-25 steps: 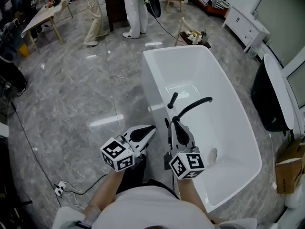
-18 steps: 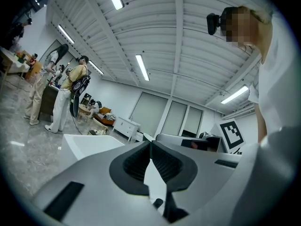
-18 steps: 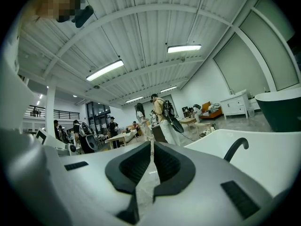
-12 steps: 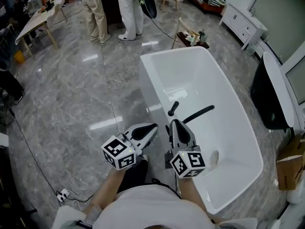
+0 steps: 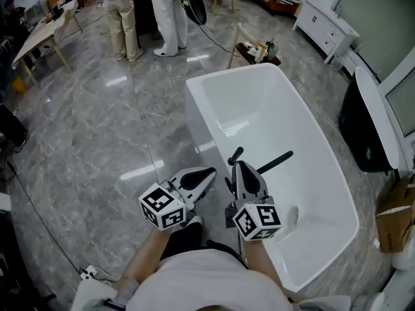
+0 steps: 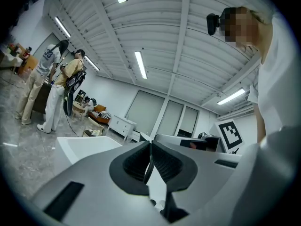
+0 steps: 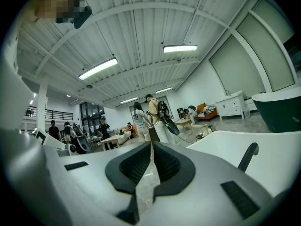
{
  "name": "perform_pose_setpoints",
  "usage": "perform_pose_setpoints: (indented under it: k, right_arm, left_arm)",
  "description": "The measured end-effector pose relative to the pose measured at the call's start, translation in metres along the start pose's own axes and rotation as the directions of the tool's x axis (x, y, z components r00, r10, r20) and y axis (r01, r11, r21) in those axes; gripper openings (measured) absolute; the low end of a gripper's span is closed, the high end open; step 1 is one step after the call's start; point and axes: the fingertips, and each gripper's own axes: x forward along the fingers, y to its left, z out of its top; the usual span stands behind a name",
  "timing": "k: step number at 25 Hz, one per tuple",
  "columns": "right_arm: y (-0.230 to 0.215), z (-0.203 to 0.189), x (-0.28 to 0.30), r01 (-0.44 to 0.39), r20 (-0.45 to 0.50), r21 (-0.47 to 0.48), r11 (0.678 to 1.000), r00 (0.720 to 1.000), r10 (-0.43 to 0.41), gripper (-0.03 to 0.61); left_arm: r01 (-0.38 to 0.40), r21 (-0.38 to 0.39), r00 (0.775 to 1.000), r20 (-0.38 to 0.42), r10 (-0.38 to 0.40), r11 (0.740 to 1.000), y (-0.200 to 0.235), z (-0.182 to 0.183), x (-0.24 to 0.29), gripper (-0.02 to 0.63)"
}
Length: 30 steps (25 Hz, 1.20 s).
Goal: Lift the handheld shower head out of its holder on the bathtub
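Both pairs of fingers are pinched together and empty: left gripper (image 5: 209, 172), right gripper (image 5: 238, 166). The black shower head (image 5: 235, 155) stands in its holder on the bathtub (image 5: 194, 109) rim, just ahead of our right fingertips and right of the left ones.

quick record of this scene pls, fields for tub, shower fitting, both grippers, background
bathtub: white, freestanding
black fitting: at the tub's near left rim, long arm reaching over the basin; which part is the shower head is unclear
short knobbed piece: beside the long arm
left gripper: jaws together, empty, over the floor beside the tub
right gripper: jaws together, empty, tips near the fitting, no grip on it
people: standing beyond the tub's far end
task state: nothing lifted yet
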Motion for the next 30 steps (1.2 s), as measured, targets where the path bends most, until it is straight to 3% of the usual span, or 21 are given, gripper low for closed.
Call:
perform_pose_setpoints:
  k: [7, 18, 26, 30]
  right_arm:
    - [-0.001, 0.001, 0.021, -0.002, 0.005, -0.002, 1.0, 1.0, 0.002, 0.02]
    - [-0.004, 0.006, 0.024, -0.018, 0.019, -0.051, 0.999, 1.0, 0.019, 0.02]
    - [-0.018, 0.02, 0.017, 0.018, 0.027, -0.108, 0.994, 1.0, -0.015, 0.019]
    - [-0.037, 0.031, 0.013, 0.083, 0.058, -0.112, 0.99, 0.995, -0.077, 0.02]
  left_arm:
    - [0.01, 0.006, 1.0, -0.003, -0.01, 1.0, 0.024, 0.005, 0.009, 0.02]
    - [-0.001, 0.001, 1.0, 0.002, 0.001, 1.0, 0.027, 0.006, 0.012, 0.02]
    - [-0.024, -0.021, 1.0, 0.0, 0.024, 1.0, 0.025, 0.006, 0.031, 0.02]
    - [-0.016, -0.011, 1.0, 0.001, 0.016, 1.0, 0.019, 0.011, 0.045, 0.02]
